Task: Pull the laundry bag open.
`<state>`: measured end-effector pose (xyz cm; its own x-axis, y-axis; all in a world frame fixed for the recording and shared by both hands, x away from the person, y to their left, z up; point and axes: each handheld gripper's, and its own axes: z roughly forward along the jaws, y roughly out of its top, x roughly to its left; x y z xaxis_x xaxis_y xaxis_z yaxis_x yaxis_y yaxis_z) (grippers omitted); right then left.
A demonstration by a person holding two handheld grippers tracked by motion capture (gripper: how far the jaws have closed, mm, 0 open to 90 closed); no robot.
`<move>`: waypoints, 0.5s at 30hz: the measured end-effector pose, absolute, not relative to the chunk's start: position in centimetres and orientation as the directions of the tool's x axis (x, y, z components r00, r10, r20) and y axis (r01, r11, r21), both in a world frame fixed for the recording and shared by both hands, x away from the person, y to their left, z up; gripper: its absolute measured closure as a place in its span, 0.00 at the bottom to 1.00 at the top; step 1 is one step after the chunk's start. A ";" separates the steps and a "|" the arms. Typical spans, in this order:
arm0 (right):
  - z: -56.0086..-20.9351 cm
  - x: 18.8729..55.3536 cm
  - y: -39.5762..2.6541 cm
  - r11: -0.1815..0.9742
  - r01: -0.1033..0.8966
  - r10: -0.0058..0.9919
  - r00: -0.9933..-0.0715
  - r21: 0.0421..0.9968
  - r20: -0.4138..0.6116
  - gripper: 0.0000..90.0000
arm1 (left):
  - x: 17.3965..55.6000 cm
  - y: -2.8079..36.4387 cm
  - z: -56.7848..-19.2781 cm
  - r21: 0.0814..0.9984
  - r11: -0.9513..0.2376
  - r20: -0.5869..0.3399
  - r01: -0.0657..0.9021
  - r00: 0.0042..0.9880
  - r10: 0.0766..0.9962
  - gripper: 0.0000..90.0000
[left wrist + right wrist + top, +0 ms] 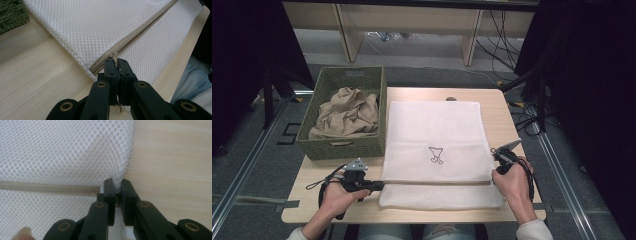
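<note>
Where the two black jaws meet in the left gripper view, the left gripper [117, 62] is pinched tight on the small zipper pull [114, 54] at the end of a beige zipper [140, 33], which runs up toward the upper right of the frame. In the right gripper view the right gripper [116, 182] is clamped narrowly on a fold of white mesh at the corner of the laundry bag [62, 152], with the zipper's far end stopping just left of the jaws. These close views show the honeycomb weave and the zipper teeth; the high view shows instead the whole bag [437, 135] lying flat across the middle of the wooden table [312, 200], a small dark drawing near its centre, and the zipper as a thin line near its lower edge between the two hands. There the left gripper [379, 185] sits at the bag's lower left and the right gripper [495, 156] at its right edge. At the upper left of the high view, a green woven basket [344, 146] holding a crumpled tan cloth [346, 112] stands just beside the bag.
</note>
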<state>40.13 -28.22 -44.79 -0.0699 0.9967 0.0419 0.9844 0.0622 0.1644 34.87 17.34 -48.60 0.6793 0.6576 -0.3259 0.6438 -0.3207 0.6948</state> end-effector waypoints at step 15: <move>-45.4 40.2 -28.4 0.054 0.987 0.997 -0.062 0.152 0.047 0.95 | 34.6 19.1 -49.1 0.688 -0.301 -0.335 0.660 0.657 0.676 0.96</move>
<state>40.23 -28.41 -45.40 -0.0617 0.9970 0.0469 0.9870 0.0540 0.1515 34.60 19.11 -49.06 0.6567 0.6758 -0.3349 0.6603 -0.3006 0.6882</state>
